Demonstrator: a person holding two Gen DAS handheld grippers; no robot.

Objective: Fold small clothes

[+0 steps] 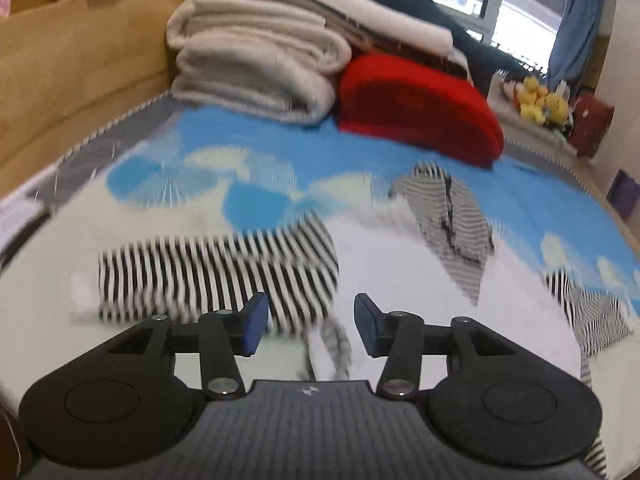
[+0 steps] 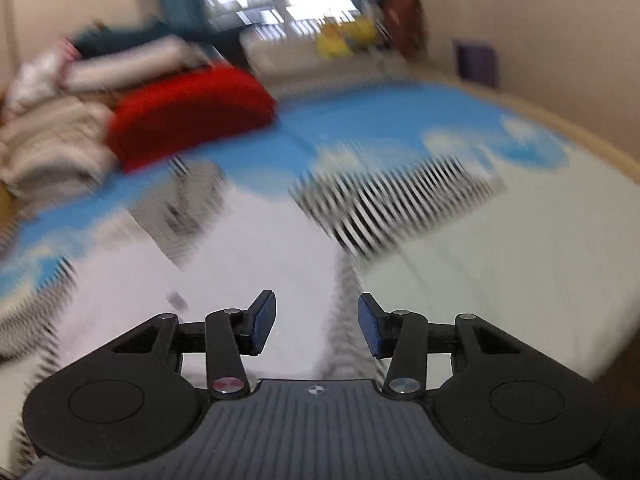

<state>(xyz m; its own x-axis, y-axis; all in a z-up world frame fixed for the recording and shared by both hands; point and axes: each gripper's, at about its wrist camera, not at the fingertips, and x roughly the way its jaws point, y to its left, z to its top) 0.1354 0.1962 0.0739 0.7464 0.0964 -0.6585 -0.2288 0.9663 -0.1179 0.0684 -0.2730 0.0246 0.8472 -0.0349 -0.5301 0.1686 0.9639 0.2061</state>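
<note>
A folded black-and-white striped garment [image 1: 216, 276] lies on the bed just ahead and left of my left gripper [image 1: 310, 326], which is open and empty above the sheet. A finer-striped grey garment [image 1: 452, 224] lies spread further right, and another striped piece [image 1: 596, 312] sits at the right edge. In the blurred right wrist view my right gripper [image 2: 317, 326] is open and empty; the bold striped garment [image 2: 396, 204] lies ahead to the right, the grey striped one [image 2: 180, 212] ahead to the left. A thin striped strip [image 2: 344, 320] runs between the right fingers.
The bed sheet [image 1: 248, 184] is blue and white with cloud shapes. Folded beige blankets [image 1: 256, 60] and a red cushion [image 1: 416, 108] are stacked at the far end. A wooden bed frame [image 1: 80, 64] runs along the left. Yellow plush toys [image 1: 540, 100] sit by the window.
</note>
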